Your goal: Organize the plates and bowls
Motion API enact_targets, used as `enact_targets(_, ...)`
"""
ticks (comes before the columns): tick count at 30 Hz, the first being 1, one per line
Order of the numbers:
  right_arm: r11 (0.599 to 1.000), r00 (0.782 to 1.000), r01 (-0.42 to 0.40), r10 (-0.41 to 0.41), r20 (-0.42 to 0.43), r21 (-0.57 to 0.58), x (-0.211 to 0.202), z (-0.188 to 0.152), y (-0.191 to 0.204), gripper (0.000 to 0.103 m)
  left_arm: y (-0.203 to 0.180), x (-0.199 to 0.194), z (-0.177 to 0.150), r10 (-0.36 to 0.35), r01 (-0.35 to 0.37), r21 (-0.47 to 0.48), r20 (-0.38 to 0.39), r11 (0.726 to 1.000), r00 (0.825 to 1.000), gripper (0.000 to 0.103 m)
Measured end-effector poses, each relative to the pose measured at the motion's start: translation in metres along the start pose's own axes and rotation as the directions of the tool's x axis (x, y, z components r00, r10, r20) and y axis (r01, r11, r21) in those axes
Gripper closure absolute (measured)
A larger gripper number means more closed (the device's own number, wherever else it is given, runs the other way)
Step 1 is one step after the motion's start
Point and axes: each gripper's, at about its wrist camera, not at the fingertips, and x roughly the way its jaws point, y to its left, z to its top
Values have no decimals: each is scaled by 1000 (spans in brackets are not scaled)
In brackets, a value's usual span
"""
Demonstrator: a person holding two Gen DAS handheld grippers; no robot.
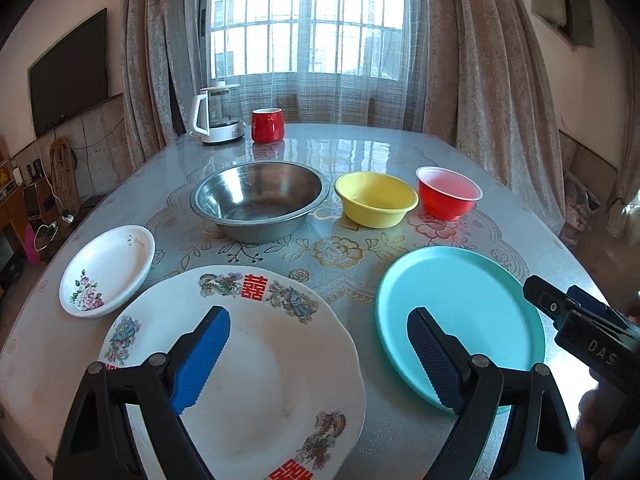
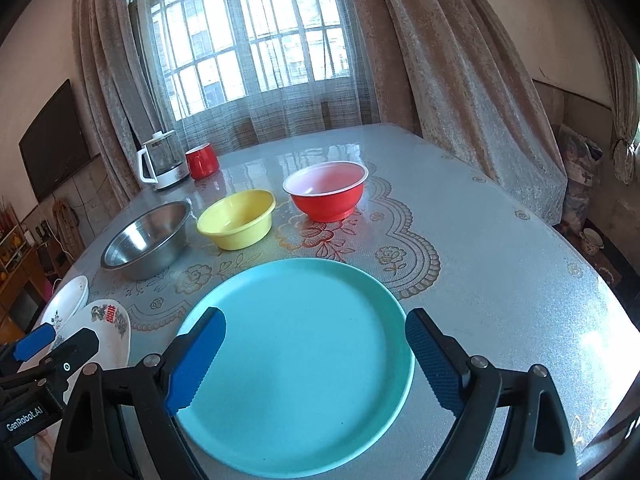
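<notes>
The left gripper [image 1: 318, 354] is hovering over the near edge of the tabletop [image 1: 360, 152] with its jaws wide apart, holding nothing; below it a large white plate [image 1: 256, 364] with red characters and dragon prints is lying at the near edge. The right gripper [image 2: 316, 356] is hanging over a teal plate [image 2: 296, 364] with its jaws likewise apart and empty, and the teal plate is sitting flat just right of the white plate, the two close but not touching. A small white dish [image 1: 108, 270] with a flower print is resting near the left edge, just beside the white plate's far-left rim. Further in, three bowls are standing in a row across the middle of the tabletop: a steel bowl [image 1: 258, 200] on the left, a yellow bowl [image 1: 376, 198] in the middle, and a red bowl [image 1: 448, 192] with a pale inside on the right, each upright and apart from its neighbour. Towards the far left corner a glass kettle [image 1: 218, 116] with a white handle is standing beside a red cup [image 1: 267, 125]. A lace-patterned cloth is covering the tabletop under a glossy sheet. In the left wrist view the right gripper is showing at the right border, beside the teal plate's rim.
</notes>
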Motion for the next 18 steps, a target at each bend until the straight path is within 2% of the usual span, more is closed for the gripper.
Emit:
enact_targets(2, 999, 1000, 6, -5, -19, 36, 3, 0, -16, 10, -8, 7, 4, -31, 32, 28, -17, 999, 999, 23)
enact_targets(4, 997, 999, 10, -6, -48, 73, 9, 0, -31, 13, -19, 14, 9, -50, 53, 65, -40, 997, 998, 35)
enact_targets(10, 993, 993, 12, 1, -114, 113, 23, -3, -58, 22, -50, 34, 22, -98, 111, 153, -86, 982, 991, 48)
enact_targets(11, 993, 992, 9, 6, -122, 115, 24, -4, -60, 23, -53, 39, 24, -100, 115, 166, -97, 979, 990, 50)
enact_targets(13, 994, 991, 3, 12, -135, 109, 28, -5, -61, 26, -61, 49, 25, -96, 122, 198, -137, 973, 986, 62)
enact_targets(18, 997, 982, -20, 34, -183, 76, 40, -9, -59, 39, -73, 78, 24, -33, 94, 279, -217, 955, 976, 78)
